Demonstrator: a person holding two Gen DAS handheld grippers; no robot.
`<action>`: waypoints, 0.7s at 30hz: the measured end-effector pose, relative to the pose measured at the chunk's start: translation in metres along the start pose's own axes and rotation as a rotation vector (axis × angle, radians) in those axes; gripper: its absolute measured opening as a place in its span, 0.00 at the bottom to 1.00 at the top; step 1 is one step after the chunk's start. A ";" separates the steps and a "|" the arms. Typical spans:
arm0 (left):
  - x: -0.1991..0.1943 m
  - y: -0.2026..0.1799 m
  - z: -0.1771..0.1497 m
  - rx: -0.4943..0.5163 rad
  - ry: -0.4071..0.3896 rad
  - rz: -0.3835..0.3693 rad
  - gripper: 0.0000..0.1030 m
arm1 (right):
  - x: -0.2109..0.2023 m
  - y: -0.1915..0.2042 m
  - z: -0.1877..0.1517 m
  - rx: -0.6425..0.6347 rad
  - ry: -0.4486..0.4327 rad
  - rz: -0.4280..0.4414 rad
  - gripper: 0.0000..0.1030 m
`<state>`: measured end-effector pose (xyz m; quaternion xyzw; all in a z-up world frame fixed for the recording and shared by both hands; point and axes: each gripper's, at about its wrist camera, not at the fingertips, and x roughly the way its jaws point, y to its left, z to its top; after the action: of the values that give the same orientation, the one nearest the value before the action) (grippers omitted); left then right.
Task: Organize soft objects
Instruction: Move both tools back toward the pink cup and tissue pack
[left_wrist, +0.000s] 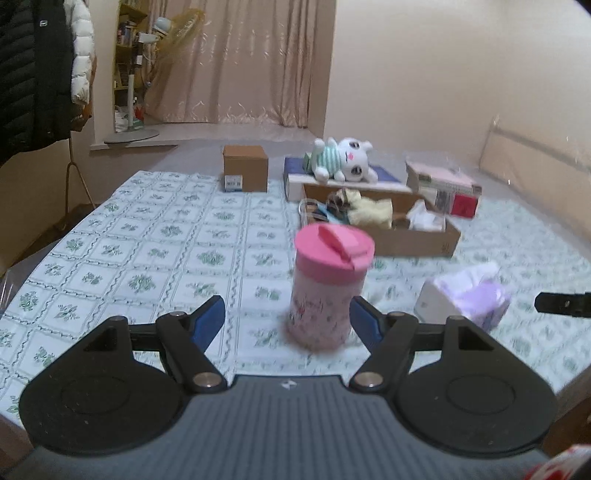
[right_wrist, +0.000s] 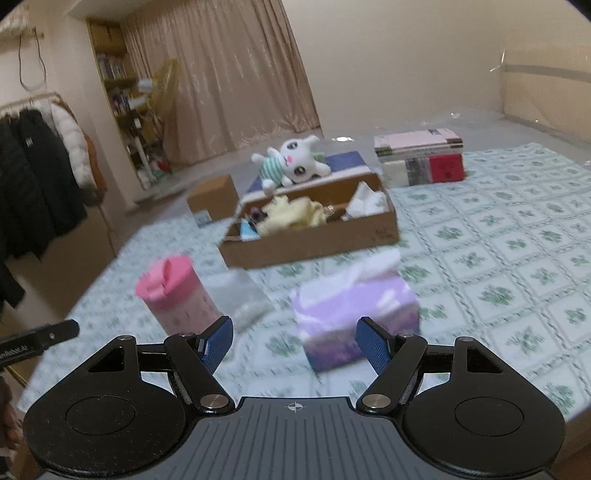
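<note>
A white plush bunny (left_wrist: 341, 159) in a striped shirt lies on a blue-topped box behind a shallow cardboard box (left_wrist: 417, 240) that holds a yellow soft toy (left_wrist: 371, 211) and other bits. The same bunny (right_wrist: 291, 164) and cardboard box (right_wrist: 314, 242) show in the right wrist view. My left gripper (left_wrist: 287, 321) is open and empty, with a pink lidded cup (left_wrist: 327, 288) just ahead of it. My right gripper (right_wrist: 294, 341) is open and empty, just in front of a purple tissue pack (right_wrist: 356, 314). The tissue pack (left_wrist: 467, 295) lies right of the cup.
A small closed brown box (left_wrist: 245, 168) stands at the back left. A stack of books (right_wrist: 421, 158) lies at the back right. A clear plastic bag (right_wrist: 240, 295) lies beside the pink cup (right_wrist: 177, 295). Coats hang on the left. The bed's edge runs along the left.
</note>
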<state>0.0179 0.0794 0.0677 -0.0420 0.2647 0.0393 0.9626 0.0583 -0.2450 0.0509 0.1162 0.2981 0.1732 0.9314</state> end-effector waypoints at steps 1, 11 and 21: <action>0.000 0.000 -0.004 0.006 0.013 -0.001 0.69 | 0.001 0.000 -0.004 -0.002 0.015 -0.005 0.71; 0.014 -0.006 -0.024 0.024 0.159 -0.051 0.69 | 0.017 0.013 -0.029 -0.072 0.166 -0.030 0.71; 0.019 -0.006 -0.030 0.036 0.192 -0.049 0.69 | 0.023 0.028 -0.032 -0.132 0.187 -0.016 0.71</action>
<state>0.0194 0.0717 0.0332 -0.0347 0.3552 0.0070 0.9341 0.0498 -0.2064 0.0232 0.0355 0.3728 0.1953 0.9064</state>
